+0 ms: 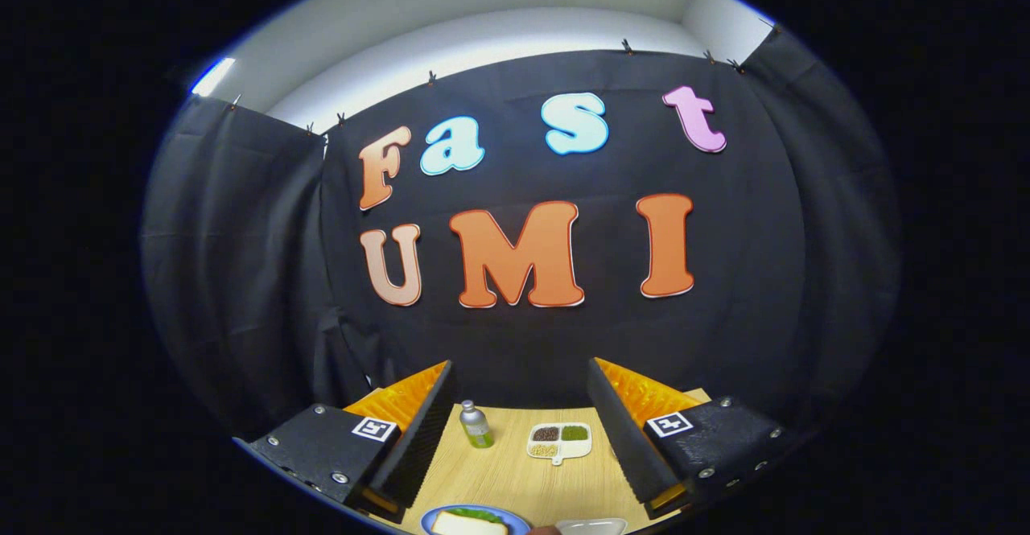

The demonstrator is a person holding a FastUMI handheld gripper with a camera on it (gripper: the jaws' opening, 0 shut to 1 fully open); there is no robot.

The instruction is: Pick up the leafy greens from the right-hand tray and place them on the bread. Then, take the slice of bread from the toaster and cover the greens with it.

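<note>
My gripper [515,430] is open, its two fingers spread wide above the wooden table [507,479] with nothing between them. Below and between the fingers lies a blue plate [438,516] holding a slice of bread [467,525]. Green leaves [476,512] peek out along the far side of that slice; whether they lie under it or behind it I cannot tell. Just right of the plate, the edge of a white tray [591,525] shows, with a small brown thing [547,530] beside it.
A small grey bottle with a green label [475,425] stands upright toward the back of the table. Right of it lies a white divided dish [559,441] with dark, green and tan fillings. The black cloth wall closes the booth behind the table.
</note>
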